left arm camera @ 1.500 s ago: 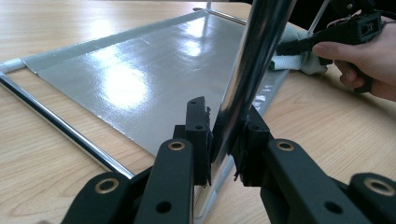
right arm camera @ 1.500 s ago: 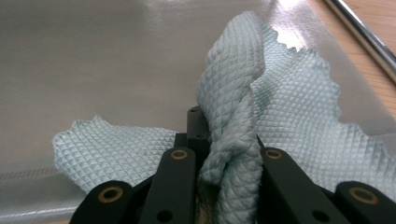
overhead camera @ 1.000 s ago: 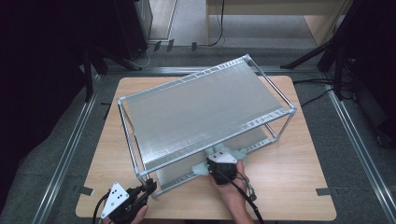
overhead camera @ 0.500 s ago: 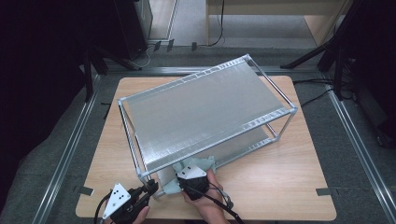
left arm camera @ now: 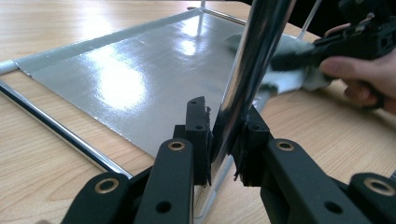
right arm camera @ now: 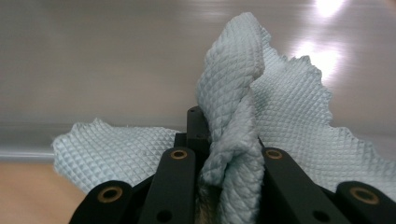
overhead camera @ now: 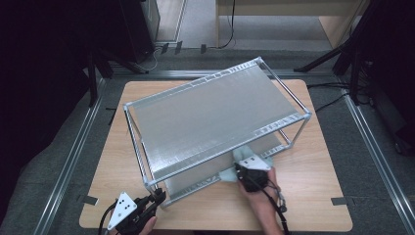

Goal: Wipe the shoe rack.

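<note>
I'm clamping the rack's corner post (left arm camera: 243,88) with my left gripper (left arm camera: 224,140); right gripper (right arm camera: 224,140) pinching the waffle cloth (right arm camera: 280,121), keeping it flat on the lower shelf (left arm camera: 140,79).

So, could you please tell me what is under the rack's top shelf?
Under the top shelf, the right tongs press a pale blue cloth onto the lower shelf. The top shelf covers most of it from above.

The two-tier rack (overhead camera: 215,122) stands at an angle on the counter (overhead camera: 318,196). The left hand-held gripper (overhead camera: 152,201) clamps the rack's near-left corner post (left arm camera: 247,79). The right hand-held gripper (overhead camera: 243,171), at the rack's near long side, holds a cloth (right arm camera: 243,140) on the lower shelf (left arm camera: 140,79).
</note>
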The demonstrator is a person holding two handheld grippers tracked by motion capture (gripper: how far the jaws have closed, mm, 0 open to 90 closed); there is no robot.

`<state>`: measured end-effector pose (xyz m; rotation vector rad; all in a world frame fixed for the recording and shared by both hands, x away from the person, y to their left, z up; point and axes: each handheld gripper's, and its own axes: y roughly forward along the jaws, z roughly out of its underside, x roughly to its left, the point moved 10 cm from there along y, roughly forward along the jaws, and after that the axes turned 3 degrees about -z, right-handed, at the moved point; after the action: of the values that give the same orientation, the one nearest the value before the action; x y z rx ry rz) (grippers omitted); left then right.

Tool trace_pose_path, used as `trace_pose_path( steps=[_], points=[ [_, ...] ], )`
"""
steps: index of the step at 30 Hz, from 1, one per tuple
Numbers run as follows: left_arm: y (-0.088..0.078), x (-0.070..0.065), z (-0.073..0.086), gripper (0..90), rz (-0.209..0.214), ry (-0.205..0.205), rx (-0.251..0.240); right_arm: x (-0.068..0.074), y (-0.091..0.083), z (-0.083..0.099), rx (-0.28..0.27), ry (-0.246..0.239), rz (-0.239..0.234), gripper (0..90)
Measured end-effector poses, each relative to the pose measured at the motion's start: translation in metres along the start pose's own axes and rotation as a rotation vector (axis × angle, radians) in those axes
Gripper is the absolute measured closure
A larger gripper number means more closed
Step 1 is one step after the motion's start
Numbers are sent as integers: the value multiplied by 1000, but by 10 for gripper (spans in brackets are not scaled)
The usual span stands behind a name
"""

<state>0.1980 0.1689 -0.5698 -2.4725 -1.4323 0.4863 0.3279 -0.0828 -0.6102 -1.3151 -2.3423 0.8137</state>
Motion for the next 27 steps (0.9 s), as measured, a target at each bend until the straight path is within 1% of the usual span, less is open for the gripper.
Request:
trace_pose_path(
  steps=[2, 3, 4, 5, 6, 7, 8, 9, 11, 13, 15, 18, 21, 22, 23, 24, 25, 27],
  points=[
    [0, 0, 0, 781, 1, 0, 0, -26, -6, 1, 0, 29, 50, 819],
    [0, 0, 0, 781, 1, 1, 0, -35, -8, 1, 1, 45, 69, 820],
    [0, 0, 0, 781, 1, 0, 0, -50, -11, 2, 3, 69, 97, 819],
    [0, 0, 0, 781, 1, 1, 0, -58, -13, 3, 2, 84, 113, 819],
    [0, 0, 0, 781, 1, 1, 0, -72, -15, 4, 1, 104, 144, 817],
    [0, 0, 0, 781, 1, 1, 0, -82, -16, 5, -1, 121, 163, 817],
    [0, 0, 0, 782, 1, 1, 0, -92, -17, 7, -3, 150, 182, 817],
    [0, 0, 0, 781, 1, 1, 0, -98, -17, 8, -4, 170, 189, 817],
    [0, 0, 0, 782, 1, 2, 0, -100, -17, 9, -3, 193, 182, 818],
    [0, 0, 0, 781, 0, 1, 0, -96, -15, 9, 8, 172, 185, 819],
    [0, 0, 0, 781, -1, -1, -1, -86, -14, 9, 14, 161, 172, 820],
    [0, -1, 0, 783, -6, 5, 0, -65, -12, 9, 24, 127, 139, 820],
    [2, -2, 0, 783, -1, 8, -1, -48, -9, 7, 29, 92, 108, 819],
    [3, -3, -1, 784, 1, 9, -2, -38, -7, 6, 31, 81, 89, 819],
    [3, -4, -1, 785, 3, 11, 0, -32, -6, 6, 32, 73, 78, 819],
    [4, -5, -1, 785, 5, 14, -1, -22, -4, 5, 32, 53, 61, 819],
    [5, -7, -1, 784, 9, 16, -2, -16, -3, 4, 31, 43, 50, 819],
    [7, -9, -1, 785, 20, 22, -1, 5, 0, 2, 31, 21, 8, 819]
  ],
)
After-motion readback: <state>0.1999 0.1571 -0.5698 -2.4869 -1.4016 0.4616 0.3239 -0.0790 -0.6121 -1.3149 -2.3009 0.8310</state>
